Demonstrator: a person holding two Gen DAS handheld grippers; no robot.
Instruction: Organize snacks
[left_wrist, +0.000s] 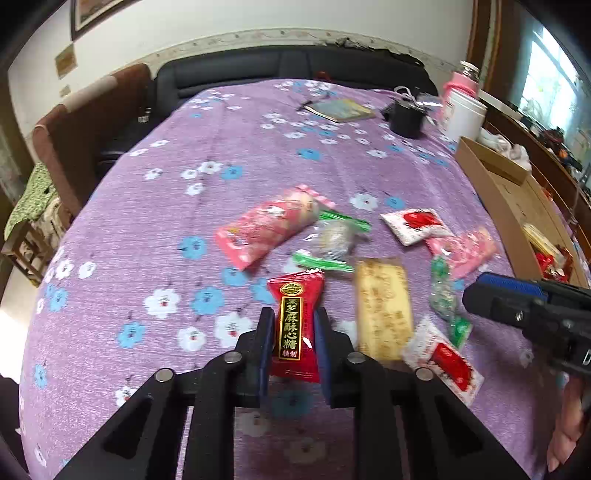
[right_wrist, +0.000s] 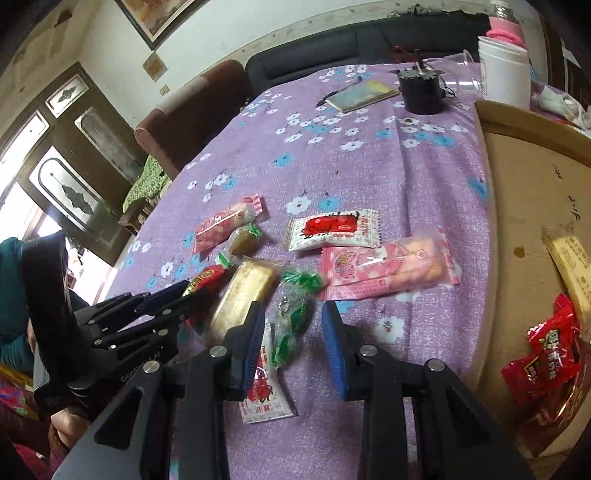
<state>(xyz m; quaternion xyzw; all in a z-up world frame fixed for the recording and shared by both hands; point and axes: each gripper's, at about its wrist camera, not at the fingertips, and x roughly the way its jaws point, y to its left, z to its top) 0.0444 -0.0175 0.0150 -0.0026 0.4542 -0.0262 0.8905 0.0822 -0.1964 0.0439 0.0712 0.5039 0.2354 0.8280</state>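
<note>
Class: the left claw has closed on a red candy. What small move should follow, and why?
Probably lift the red candy clear of the tablecloth and carry it toward the cardboard box: the left claw is shut on it, and similar red candies already lie in that box.

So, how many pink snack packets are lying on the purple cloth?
2. One pink packet lies farthest left, the other pink packet beside the cardboard box; more may hide inside it.
</note>
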